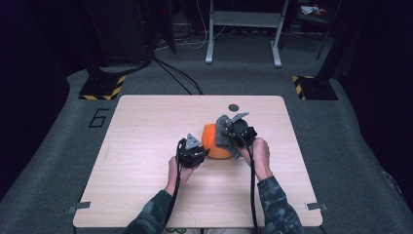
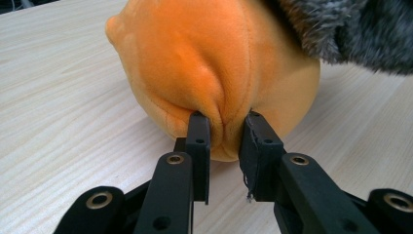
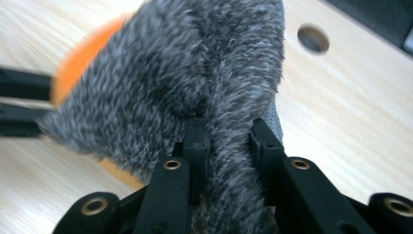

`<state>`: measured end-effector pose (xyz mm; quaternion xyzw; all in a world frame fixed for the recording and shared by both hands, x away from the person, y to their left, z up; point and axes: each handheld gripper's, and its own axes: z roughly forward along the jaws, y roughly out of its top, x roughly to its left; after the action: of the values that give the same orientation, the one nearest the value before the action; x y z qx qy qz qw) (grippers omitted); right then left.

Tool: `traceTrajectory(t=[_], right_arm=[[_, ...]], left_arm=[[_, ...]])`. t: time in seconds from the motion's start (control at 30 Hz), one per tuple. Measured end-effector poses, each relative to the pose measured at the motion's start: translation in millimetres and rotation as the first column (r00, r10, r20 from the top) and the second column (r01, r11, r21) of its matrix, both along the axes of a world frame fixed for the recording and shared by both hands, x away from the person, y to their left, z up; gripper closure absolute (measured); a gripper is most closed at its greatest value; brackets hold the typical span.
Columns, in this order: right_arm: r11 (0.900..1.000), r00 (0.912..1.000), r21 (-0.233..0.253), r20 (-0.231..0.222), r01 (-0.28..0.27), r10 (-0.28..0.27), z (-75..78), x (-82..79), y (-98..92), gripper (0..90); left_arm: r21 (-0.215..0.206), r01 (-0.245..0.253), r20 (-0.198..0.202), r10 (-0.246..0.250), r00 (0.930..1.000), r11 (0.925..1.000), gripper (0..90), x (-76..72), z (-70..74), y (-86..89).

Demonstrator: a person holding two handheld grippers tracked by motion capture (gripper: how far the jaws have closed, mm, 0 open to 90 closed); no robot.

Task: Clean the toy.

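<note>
Orange plush toy (image 2: 214,63), grey furry part (image 3: 185,73), pinched folds.

In the right gripper view, the shaggy grey fur piece (image 3: 185,83) covers most of the round orange plush toy (image 3: 80,53) and runs off the top and bottom edges. The dark bars at the left edge are blurred. In the left gripper view, the toy's top is cut off.
</note>
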<state>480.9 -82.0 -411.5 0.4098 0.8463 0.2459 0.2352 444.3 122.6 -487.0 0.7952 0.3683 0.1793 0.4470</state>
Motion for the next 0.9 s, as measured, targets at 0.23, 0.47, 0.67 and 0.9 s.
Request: traceTrajectory(t=[0.23,0.47,0.67,0.9], right_arm=[[1.000,0.9999,0.020,-0.013,0.010,-0.009,-14.7,8.0,-4.0,73.4],[0.998,0.9997,0.065,-0.016,0.016,-0.015,-17.9,15.1,-7.1,73.4],[0.996,0.9998,0.085,-0.018,0.011,-0.009,-18.8,18.5,-10.2,73.3],[0.988,0.9996,0.151,0.002,0.028,-0.029,-20.4,15.7,-17.8,73.1]], left_arm=[[0.021,-0.021,0.010,0.020,0.9997,0.9996,58.0,1.7,0.0,2.4],[0.075,-0.045,0.010,0.045,0.9989,0.9961,44.6,8.9,-3.7,7.1],[0.083,-0.032,0.040,0.029,0.9988,0.9961,55.4,12.3,-4.3,1.2],[0.061,-0.034,0.036,0.032,0.9988,0.9976,75.0,11.7,-4.4,-3.5]])
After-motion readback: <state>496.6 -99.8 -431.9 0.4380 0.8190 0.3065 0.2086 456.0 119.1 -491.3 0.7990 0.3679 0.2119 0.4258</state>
